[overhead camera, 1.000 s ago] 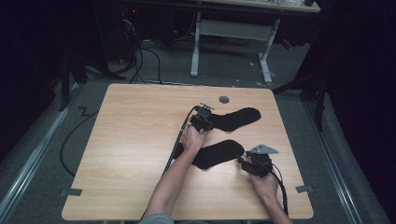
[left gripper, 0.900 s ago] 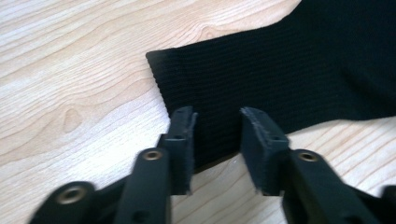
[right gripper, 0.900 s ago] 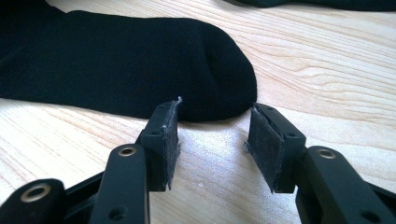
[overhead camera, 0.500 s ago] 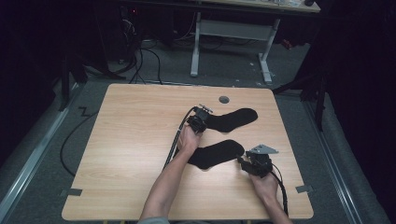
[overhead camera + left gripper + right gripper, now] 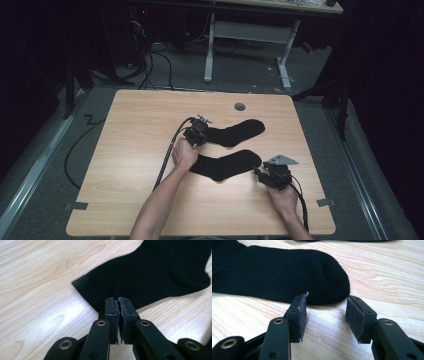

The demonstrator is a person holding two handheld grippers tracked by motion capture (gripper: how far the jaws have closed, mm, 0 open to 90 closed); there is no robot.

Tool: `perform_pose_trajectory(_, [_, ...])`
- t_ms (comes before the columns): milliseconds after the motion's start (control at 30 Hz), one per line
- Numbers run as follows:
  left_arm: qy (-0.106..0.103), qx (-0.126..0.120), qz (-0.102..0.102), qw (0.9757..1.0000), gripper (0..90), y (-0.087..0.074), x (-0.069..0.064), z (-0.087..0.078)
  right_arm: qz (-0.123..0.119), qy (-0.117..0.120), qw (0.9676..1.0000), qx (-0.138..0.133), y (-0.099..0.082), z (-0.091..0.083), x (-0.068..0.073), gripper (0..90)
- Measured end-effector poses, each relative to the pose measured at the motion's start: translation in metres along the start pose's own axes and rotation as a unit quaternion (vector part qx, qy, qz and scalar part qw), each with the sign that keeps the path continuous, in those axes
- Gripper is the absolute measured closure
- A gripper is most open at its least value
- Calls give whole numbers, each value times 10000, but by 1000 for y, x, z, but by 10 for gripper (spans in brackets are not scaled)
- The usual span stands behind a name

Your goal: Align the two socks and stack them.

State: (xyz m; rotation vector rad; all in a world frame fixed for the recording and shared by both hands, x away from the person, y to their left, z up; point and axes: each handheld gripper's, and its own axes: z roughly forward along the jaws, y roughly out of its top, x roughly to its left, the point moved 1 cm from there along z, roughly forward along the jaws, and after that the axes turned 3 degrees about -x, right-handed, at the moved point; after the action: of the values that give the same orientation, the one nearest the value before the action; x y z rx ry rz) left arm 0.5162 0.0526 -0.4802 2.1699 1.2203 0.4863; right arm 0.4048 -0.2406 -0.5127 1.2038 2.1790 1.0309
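- Wooden table is seen in a dark room, with a white desk frame on the grey floor behind it.
- Two black socks are laid near the table's middle, close together but apart, long axes roughly parallel, running left–right with a slight rise to the right.
- Far sock: toe pointed right, cuff end at the left gripper.
- Near sock: toe pointed right toward the right gripper, cuff end hidden under the left hand.
- Left gripper: jaws clenched together; in the left gripper view the tips are seen at the ribbed cuff edge of the far sock. Whether fabric is pinched cannot be told.
- Right gripper: jaws parted, nothing gripped; the rounded toe of the near sock lies just ahead of the pads, apart from them.
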Motion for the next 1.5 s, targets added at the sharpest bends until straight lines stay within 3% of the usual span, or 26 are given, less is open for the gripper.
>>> perform_pose_trajectory(333, [-158,-401,106,9990,861,8,-2,-26,-2,23,10000,7,1,1,-2,514])
perform_pose_trajectory(467, [-176,-484,211,9985,861,9,-3,-40,205,68,9997,108,4,0,-7,510])
perform_pose_trajectory(567, [-235,-542,206,9980,861,10,-3,-47,373,59,9993,30,13,-2,-14,513])
perform_pose_trajectory(767, [-284,-523,295,9978,861,6,-6,-52,374,-38,9993,40,33,4,-20,525])
perform_pose_trajectory(933, [-325,-495,262,9979,860,-2,-5,-52,481,-132,9988,6,57,23,-32,543])
perform_pose_trajectory(1067, [-360,-513,148,9979,859,-8,-2,-50,479,-353,9979,256,82,50,-42,550])
perform_pose_trajectory(1233, [-385,-517,126,9978,858,-15,-2,-49,608,-504,9962,371,104,73,-46,522])
perform_pose_trajectory(1500, [-384,-507,107,9979,857,-23,3,-48,738,-603,9936,612,114,102,-51,481])
